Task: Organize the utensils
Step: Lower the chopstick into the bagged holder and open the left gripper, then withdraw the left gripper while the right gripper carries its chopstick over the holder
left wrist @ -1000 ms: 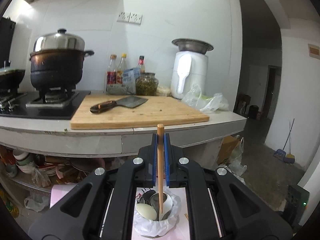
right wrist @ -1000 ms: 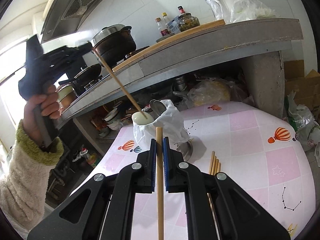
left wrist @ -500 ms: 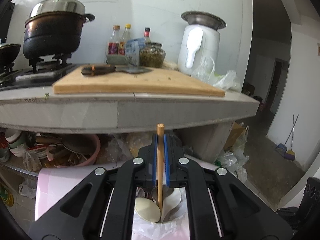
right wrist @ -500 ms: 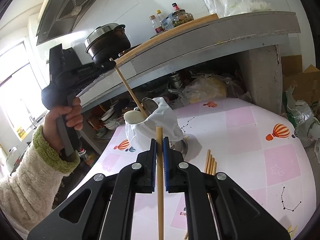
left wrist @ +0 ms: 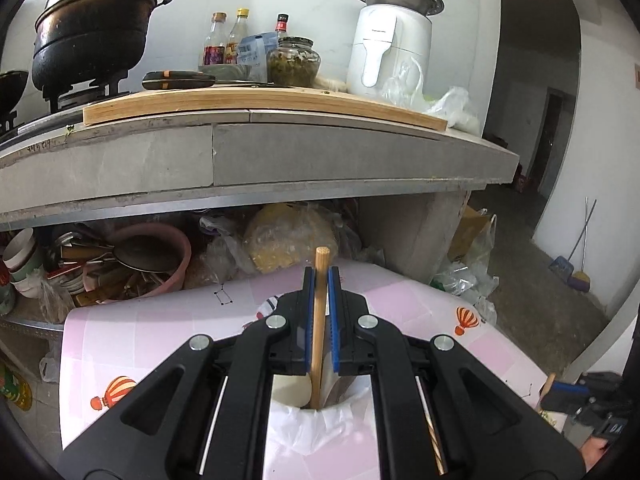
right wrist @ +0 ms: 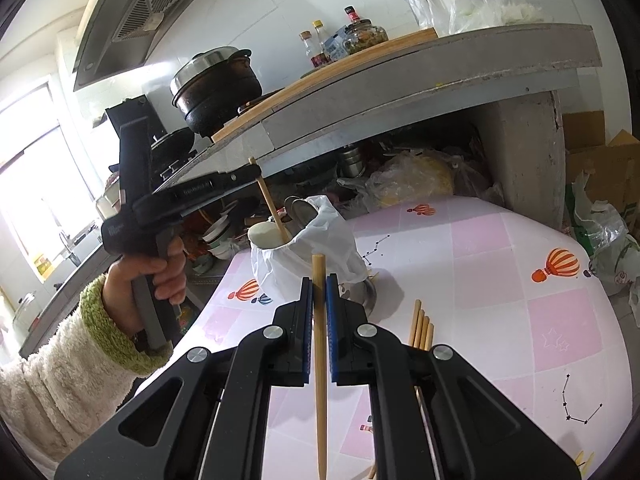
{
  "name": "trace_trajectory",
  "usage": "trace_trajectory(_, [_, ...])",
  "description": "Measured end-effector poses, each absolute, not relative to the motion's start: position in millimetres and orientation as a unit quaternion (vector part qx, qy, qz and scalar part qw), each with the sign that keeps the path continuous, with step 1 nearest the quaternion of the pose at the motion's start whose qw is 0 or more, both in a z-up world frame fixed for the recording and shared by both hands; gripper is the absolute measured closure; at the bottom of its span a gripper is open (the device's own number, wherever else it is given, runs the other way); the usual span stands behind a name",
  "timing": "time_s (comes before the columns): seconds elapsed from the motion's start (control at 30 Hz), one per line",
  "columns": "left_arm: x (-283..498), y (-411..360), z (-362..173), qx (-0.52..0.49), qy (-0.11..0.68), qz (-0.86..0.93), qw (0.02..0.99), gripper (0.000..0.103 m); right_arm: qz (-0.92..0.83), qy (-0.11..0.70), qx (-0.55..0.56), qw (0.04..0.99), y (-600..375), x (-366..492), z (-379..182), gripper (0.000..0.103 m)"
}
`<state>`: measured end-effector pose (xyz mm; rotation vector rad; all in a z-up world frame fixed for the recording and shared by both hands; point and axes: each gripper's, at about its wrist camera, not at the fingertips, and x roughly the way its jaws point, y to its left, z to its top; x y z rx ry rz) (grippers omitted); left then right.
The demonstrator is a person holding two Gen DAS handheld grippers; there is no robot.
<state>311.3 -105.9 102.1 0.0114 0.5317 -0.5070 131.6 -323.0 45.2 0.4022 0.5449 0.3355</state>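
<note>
My left gripper (left wrist: 319,280) is shut on a wooden chopstick (left wrist: 318,332) whose lower end is inside the utensil holder (left wrist: 308,432), a cup wrapped in a white plastic bag. In the right wrist view the left gripper (right wrist: 252,170) holds that chopstick (right wrist: 272,208) slanting into the holder (right wrist: 304,256), which also has a white spoon and metal utensils in it. My right gripper (right wrist: 319,284) is shut on another chopstick (right wrist: 320,360), a little in front of the holder. Several loose chopsticks (right wrist: 420,328) lie on the pink table to its right.
The pink patterned tablecloth (right wrist: 500,280) covers the low table. A concrete counter (left wrist: 280,152) overhangs behind, with a cutting board, cleaver, black pot (left wrist: 92,36) and bottles on it. Bowls and bags crowd the shelf (left wrist: 140,256) below it.
My left gripper has come down with its chopstick, so its tip is now deeper in the holder. My right gripper has held nearly still with its chopstick.
</note>
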Motion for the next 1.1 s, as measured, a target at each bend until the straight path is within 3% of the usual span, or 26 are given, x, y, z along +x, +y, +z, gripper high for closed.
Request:
trace_trajectory(0.27, [301,-103,103,0.014,0.256,-0.249,0.934,0.097,0.177,0.246,0.198,0.932,-328,132,66,0.096])
trace_trajectory(0.5, [297,-99,101,0.016,0.262,-0.245,0.933,0.097,0.198,0.199,0.176,0.944,-331,141,120,0.096])
trace_trajectory(0.77, [300,-84,97,0.006,0.275,-0.229,0.934,0.098,0.205,0.150,0.154,0.955,-334,179,184,0.096])
trace_trajectory(1.1, [279,-48,89,-0.026,0.286,-0.213,0.934,0.098,0.225,0.140,0.144,0.953,-315,231,220,0.096])
